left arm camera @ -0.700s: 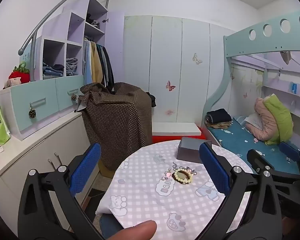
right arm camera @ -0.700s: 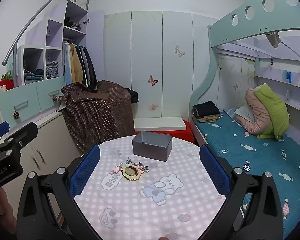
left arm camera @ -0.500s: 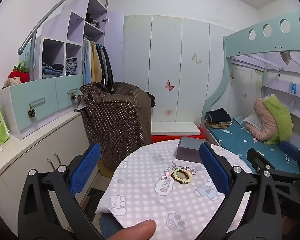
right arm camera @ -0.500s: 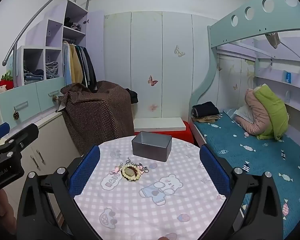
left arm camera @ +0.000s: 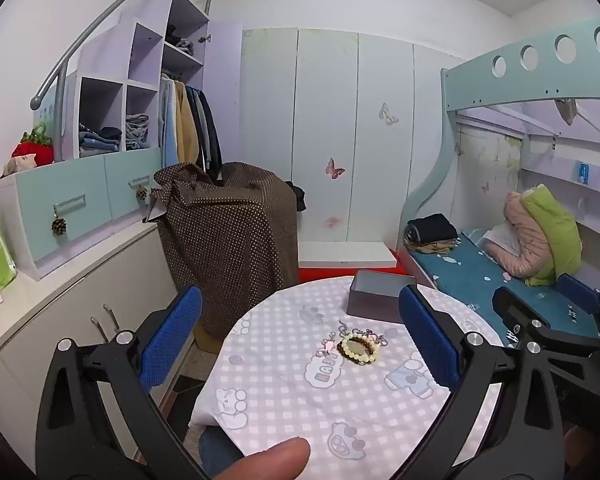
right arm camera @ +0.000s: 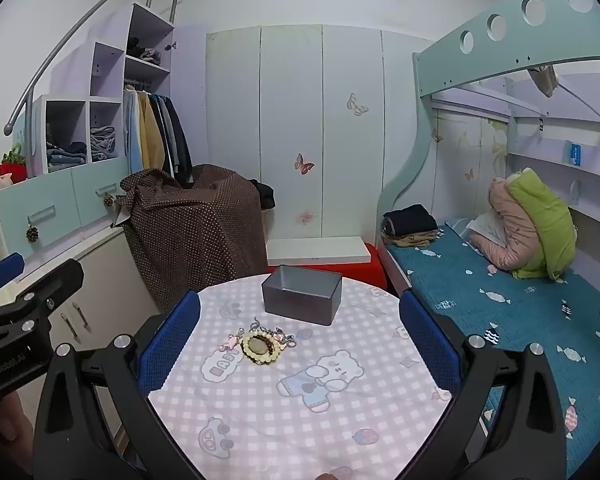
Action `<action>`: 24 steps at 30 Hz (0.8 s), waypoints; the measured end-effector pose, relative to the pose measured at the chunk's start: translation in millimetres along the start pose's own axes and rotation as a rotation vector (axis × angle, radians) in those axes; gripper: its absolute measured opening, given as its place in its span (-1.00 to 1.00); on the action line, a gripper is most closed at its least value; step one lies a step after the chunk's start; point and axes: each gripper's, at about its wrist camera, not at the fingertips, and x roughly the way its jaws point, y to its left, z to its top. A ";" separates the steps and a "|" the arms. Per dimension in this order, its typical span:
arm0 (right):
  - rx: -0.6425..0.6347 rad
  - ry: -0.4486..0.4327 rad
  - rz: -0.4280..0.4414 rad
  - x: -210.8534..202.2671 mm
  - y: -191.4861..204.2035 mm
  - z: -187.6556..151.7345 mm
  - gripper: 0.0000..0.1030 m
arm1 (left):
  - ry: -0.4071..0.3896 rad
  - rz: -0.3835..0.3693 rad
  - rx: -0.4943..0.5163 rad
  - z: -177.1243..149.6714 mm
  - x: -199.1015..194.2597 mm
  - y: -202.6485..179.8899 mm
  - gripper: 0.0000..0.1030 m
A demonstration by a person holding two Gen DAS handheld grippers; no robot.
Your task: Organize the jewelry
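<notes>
A small heap of jewelry lies on the round table's pink checked cloth: a cream bead bracelet with silver chains and pink charms around it. It also shows in the left wrist view. An open grey box stands behind it, also in the left wrist view. My left gripper is open and empty, held back from the table's near left side. My right gripper is open and empty, above the near edge, facing the heap.
A cabinet draped in brown dotted cloth stands left of the table. A bunk bed with a blue mattress is on the right. White cupboards and drawers run along the left wall.
Both grippers have drifted very slightly; the view of the table has barely shifted. The jewelry and box have not moved.
</notes>
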 end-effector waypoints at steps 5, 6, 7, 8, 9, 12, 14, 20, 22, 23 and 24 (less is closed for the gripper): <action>0.000 0.002 0.002 -0.3 -0.9 3.6 0.86 | 0.001 -0.002 -0.001 0.0 0.6 -1.6 0.91; 0.001 0.002 0.003 -0.4 -1.1 3.5 0.86 | 0.002 -0.001 -0.001 -0.1 1.2 -2.2 0.91; 0.002 0.000 0.002 -3.4 -2.9 2.0 0.86 | 0.000 0.000 0.000 -0.8 0.0 -1.2 0.91; 0.002 0.000 0.001 -3.2 -2.7 1.7 0.86 | 0.001 0.000 0.000 -0.9 -0.2 -1.8 0.91; 0.002 0.001 0.002 -3.1 -2.9 1.5 0.86 | 0.000 0.000 0.000 -1.0 -0.5 -2.3 0.91; 0.001 0.002 0.001 -3.4 -3.0 1.4 0.86 | 0.000 -0.001 -0.001 -1.3 0.6 -1.2 0.91; 0.002 0.002 0.001 -2.9 -2.9 0.4 0.86 | 0.001 0.000 0.001 -2.3 1.5 -2.6 0.91; 0.005 0.009 -0.005 3.0 -5.1 -4.4 0.86 | 0.015 -0.001 0.006 -5.6 7.3 -8.1 0.91; 0.007 0.010 -0.007 3.8 -6.3 -4.7 0.86 | 0.015 -0.001 0.007 -6.0 8.2 -9.9 0.91; 0.007 0.011 -0.006 3.9 -6.3 -4.6 0.86 | 0.014 0.000 0.008 -6.1 8.5 -10.7 0.91; 0.008 0.013 -0.007 4.9 -6.3 -5.3 0.86 | 0.012 0.000 0.007 -0.2 1.7 -4.4 0.91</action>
